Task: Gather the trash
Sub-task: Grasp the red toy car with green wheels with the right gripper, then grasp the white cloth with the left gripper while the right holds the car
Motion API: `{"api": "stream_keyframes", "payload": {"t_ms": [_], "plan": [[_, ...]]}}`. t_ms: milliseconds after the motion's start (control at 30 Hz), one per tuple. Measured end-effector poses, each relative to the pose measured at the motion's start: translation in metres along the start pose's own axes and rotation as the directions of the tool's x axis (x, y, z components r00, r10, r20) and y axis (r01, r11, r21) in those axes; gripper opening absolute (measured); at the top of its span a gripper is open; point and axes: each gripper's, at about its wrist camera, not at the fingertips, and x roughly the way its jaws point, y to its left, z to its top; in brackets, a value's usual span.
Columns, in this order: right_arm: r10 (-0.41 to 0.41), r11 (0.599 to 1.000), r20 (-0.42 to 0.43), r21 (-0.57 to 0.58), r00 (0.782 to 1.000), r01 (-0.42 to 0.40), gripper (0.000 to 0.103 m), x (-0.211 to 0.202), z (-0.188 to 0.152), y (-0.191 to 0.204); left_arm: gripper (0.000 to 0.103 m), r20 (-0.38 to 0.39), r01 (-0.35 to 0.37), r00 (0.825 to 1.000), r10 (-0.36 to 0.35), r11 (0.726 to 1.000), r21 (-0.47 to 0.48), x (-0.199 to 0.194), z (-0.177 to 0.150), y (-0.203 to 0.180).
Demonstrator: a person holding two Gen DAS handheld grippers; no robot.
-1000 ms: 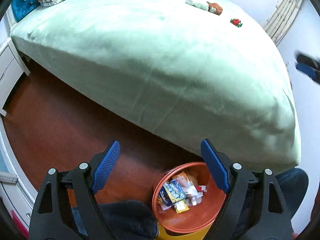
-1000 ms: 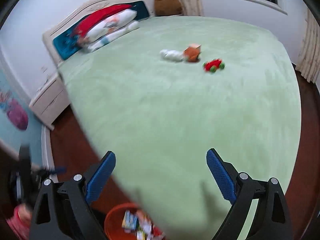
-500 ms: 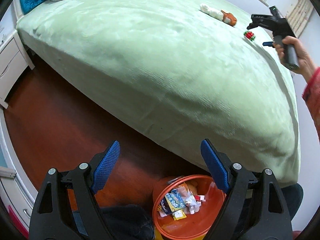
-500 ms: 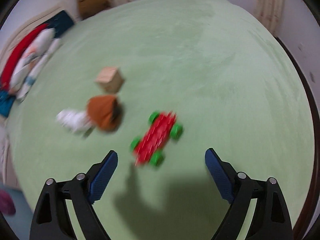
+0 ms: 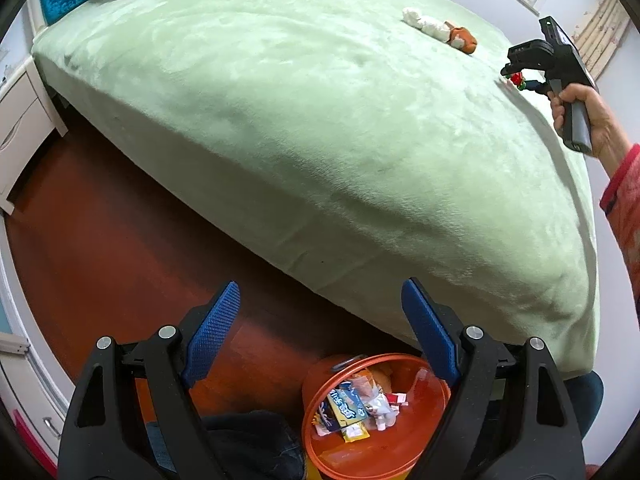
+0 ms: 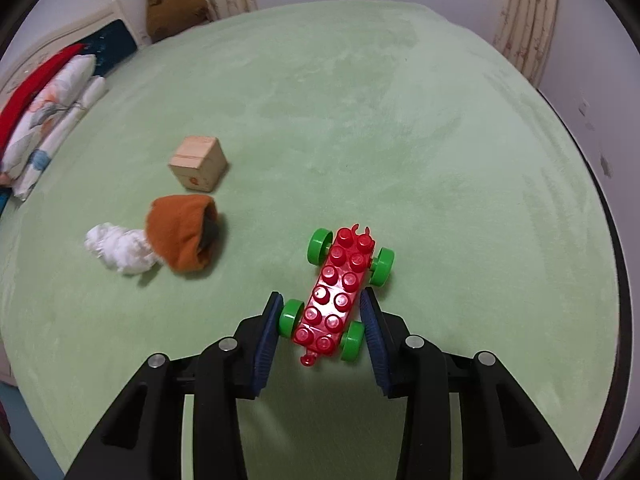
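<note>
Closing around the rear of a red brick-built toy car (image 6: 334,298), the right gripper (image 6: 322,322) has the toy between its blue pads: the left pad meets a green wheel (image 6: 291,317), and the right pad lies against the red body and the other rear wheel, so the pads appear to be in contact. From the left wrist view the same gripper (image 5: 516,76) shows only as a small black shape at the far edge of the bed (image 5: 320,120), held by a hand (image 5: 580,112) with a red sleeve, and little of the toy can be made out there.

Nearest that camera, the left gripper (image 5: 320,332) hangs with its jaws well apart and nothing between them, above the wooden floor (image 5: 100,240). Just below it stands an orange bucket (image 5: 420,452), partly cut off by the frame and the gripper's right finger, holding wrappers (image 5: 348,404) whose print is too small to read. A dark shape beside the bucket, likely the person's leg, is mostly hidden.

Beyond the toy car on the green blanket lie an orange cloth piece (image 6: 182,236) touching a crumpled white tissue (image 6: 120,250); what the cloth piece is cannot be told. A wooden cube (image 6: 198,168) sits just behind them. Farther off, folded bedding (image 6: 44,120) rests against the headboard, and a brown plush (image 6: 174,4) is half hidden by the bed's far edge.
</note>
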Motion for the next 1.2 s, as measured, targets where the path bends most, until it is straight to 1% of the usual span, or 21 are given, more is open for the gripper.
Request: {"api": "stream_keyframes", "payload": {"t_ms": [133, 200, 300, 367, 400, 433, 467, 533, 600, 667, 700, 733, 800, 867, 900, 967, 1033, 1100, 1167, 1200], "plan": [[0.072, 0.996, 0.042, -0.06, 0.997, -0.069, 0.04, -0.039, -0.023, -0.006, 0.081, 0.025, 0.003, 1.0, -0.003, 1.0, 0.006, -0.009, 0.004, -0.005], [0.107, 0.989, 0.08, -0.107, 0.991, -0.099, 0.04, -0.072, -0.047, -0.011, 0.081, 0.036, 0.009, 0.999, -0.009, 1.0, 0.007, -0.011, 0.012, -0.01], [0.169, 0.973, 0.12, -0.179, 0.978, -0.147, 0.04, -0.111, -0.085, -0.02, 0.081, 0.042, 0.069, 0.997, -0.069, 0.998, -0.001, -0.012, 0.032, -0.019], [0.201, 0.962, 0.129, -0.211, 0.971, -0.171, 0.04, -0.132, -0.111, -0.024, 0.081, 0.043, 0.129, 0.991, -0.128, 0.991, -0.022, -0.01, 0.054, -0.03], [0.22, 0.956, 0.134, -0.226, 0.966, -0.187, 0.04, -0.142, -0.125, -0.028, 0.081, 0.045, 0.159, 0.986, -0.158, 0.987, -0.028, -0.008, 0.062, -0.035], [0.232, 0.952, 0.137, -0.234, 0.963, -0.195, 0.04, -0.147, -0.133, -0.031, 0.081, 0.049, 0.197, 0.979, -0.196, 0.98, -0.034, -0.006, 0.078, -0.042], [0.247, 0.947, 0.145, -0.247, 0.958, -0.207, 0.04, -0.157, -0.149, -0.035, 0.081, 0.052, 0.212, 0.976, -0.21, 0.977, -0.039, -0.004, 0.09, -0.049], [0.265, 0.939, 0.157, -0.266, 0.951, -0.217, 0.04, -0.168, -0.168, -0.039, 0.081, 0.06, 0.237, 0.97, -0.234, 0.97, -0.051, 0.004, 0.123, -0.064], [0.284, 0.931, 0.178, -0.285, 0.942, -0.226, 0.04, -0.182, -0.191, -0.044, 0.081, 0.063, 0.245, 0.968, -0.241, 0.966, -0.077, 0.015, 0.154, -0.077], [0.309, 0.923, 0.182, -0.294, 0.933, -0.249, 0.04, -0.191, -0.205, -0.048, 0.081, 0.068, 0.253, 0.967, -0.246, 0.96, -0.12, 0.031, 0.191, -0.09], [0.32, 0.919, 0.188, -0.299, 0.929, -0.256, 0.04, -0.196, -0.213, -0.05, 0.081, 0.074, 0.247, 0.968, -0.239, 0.959, -0.14, 0.039, 0.206, -0.095], [0.323, 0.918, 0.196, -0.302, 0.926, -0.256, 0.04, -0.201, -0.219, -0.052, 0.081, 0.084, 0.227, 0.973, -0.216, 0.962, -0.154, 0.048, 0.225, -0.103], [0.339, 0.914, 0.207, -0.304, 0.918, -0.269, 0.04, -0.207, -0.232, -0.056, 0.081, 0.083, 0.157, 0.986, -0.143, 0.969, -0.19, 0.072, 0.26, -0.116], [0.356, 0.908, 0.212, -0.306, 0.91, -0.284, 0.04, -0.211, -0.243, -0.06, 0.081, 0.055, 0.155, 0.988, -0.146, 0.962, -0.226, 0.095, 0.284, -0.124], [0.367, 0.904, 0.209, -0.312, 0.907, -0.294, 0.04, -0.212, -0.248, -0.06, 0.081, 0.033, 0.148, 0.989, -0.144, 0.952, -0.268, 0.112, 0.299, -0.127], [0.375, 0.899, 0.213, -0.321, 0.902, -0.297, 0.04, -0.211, -0.254, -0.06, 0.081, 0.024, 0.142, 0.99, -0.142, 0.935, -0.326, 0.133, 0.316, -0.13], [0.379, 0.895, 0.215, -0.331, 0.9, -0.298, 0.04, -0.21, -0.259, -0.059, 0.081, 0.014, 0.128, 0.991, -0.132, 0.925, -0.357, 0.148, 0.327, -0.136], [0.398, 0.888, 0.199, -0.328, 0.895, -0.322, 0.04, -0.204, -0.263, -0.059, 0.081, -0.005, 0.115, 0.992, -0.127, 0.917, -0.381, 0.163, 0.34, -0.142], [0.406, 0.886, 0.191, -0.322, 0.894, -0.334, 0.04, -0.2, -0.264, -0.061, 0.081, -0.026, 0.064, 0.996, -0.081, 0.913, -0.403, 0.178, 0.349, -0.148], [0.409, 0.884, 0.187, -0.323, 0.893, -0.338, 0.04, -0.199, -0.265, -0.061, 0.081, -0.022, 0.054, 0.997, -0.069, 0.908, -0.417, 0.182, 0.352, -0.148]]}}
